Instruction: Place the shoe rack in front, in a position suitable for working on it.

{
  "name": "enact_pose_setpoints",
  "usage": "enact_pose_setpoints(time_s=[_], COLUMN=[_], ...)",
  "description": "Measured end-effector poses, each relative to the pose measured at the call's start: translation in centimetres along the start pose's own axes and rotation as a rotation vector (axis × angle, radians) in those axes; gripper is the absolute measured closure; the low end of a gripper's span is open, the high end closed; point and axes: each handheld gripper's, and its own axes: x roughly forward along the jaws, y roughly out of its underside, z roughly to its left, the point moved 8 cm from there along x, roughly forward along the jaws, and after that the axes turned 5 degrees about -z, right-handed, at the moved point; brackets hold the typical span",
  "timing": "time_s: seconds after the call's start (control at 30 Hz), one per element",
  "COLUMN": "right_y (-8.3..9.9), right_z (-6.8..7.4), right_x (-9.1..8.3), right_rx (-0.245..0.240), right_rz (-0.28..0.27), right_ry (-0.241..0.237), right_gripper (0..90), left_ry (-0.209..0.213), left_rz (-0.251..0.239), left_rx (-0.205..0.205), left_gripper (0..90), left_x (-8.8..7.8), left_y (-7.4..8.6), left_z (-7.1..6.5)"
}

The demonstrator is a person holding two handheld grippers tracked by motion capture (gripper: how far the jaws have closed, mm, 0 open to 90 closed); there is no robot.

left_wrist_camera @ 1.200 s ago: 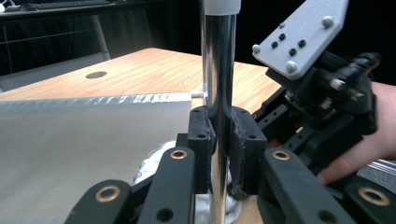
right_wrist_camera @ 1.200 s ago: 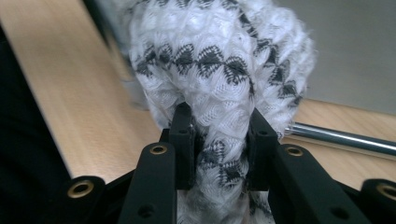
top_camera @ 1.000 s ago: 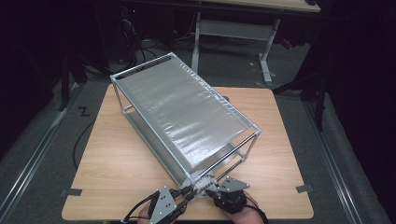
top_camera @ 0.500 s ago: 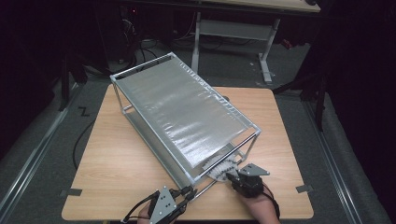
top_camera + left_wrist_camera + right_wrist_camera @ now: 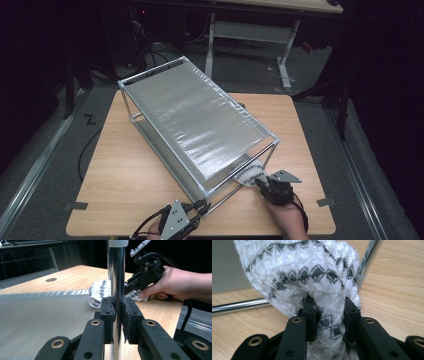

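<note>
A chrome rack (image 5: 195, 117) with grey fabric shelves stands slantwise on the wooden table (image 5: 125, 170). My left gripper (image 5: 201, 206) is at the rack's near corner. In the left gripper view its jaws (image 5: 117, 315) are shut on the upright chrome post (image 5: 116, 277). My right gripper (image 5: 257, 181) is at the rack's front right end, shut on a white knitted cloth with a dark zigzag pattern (image 5: 248, 173). In the right gripper view the cloth (image 5: 307, 272) bulges above my gripper (image 5: 329, 312). The left gripper view shows the cloth (image 5: 98, 291) lying by the lower shelf, with the right gripper (image 5: 146, 272) behind it.
A low chrome rail (image 5: 237, 306) and a corner post (image 5: 372, 255) of the rack lie close to the cloth. The table's front edge is just behind both hands. Bare tabletop lies left of the rack. A second table frame (image 5: 250, 35) stands beyond on the floor.
My right gripper has moved to the right and a little farther from the front edge, carrying the cloth away from the left gripper toward the rack's right front corner. The left gripper has kept still.
</note>
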Motion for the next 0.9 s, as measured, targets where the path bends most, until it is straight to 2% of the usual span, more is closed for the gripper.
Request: enact_pose_setpoints(time_s=[0.37,0.47,0.6,0.9], right_y=[-0.1,-0.1,-0.5,-2.5], right_z=[0.0,0.1,0.4,1.4], right_x=[-0.2,-0.4,-1.0,-4.0], right_rx=[-0.009,0.005,0.006,0.0], right_rz=[-0.011,-0.018,-0.043,-0.165], right_ry=[-0.019,-0.026,-0.032,-0.047], right_gripper=[74.6,75.1,75.3,75.1], left_ry=[0.004,0.005,0.005,0.004], left_rz=[0.0,0.0,0.001,0.002], left_rx=[0.002,0.002,0.003,0.004], left_gripper=[79.6,79.6,79.6,79.6], left_x=[0.0,0.0,0.0,0.0], left_y=[0.0,0.0,0.0,0.0], left_z=[0.0,0.0,0.0,0.0])
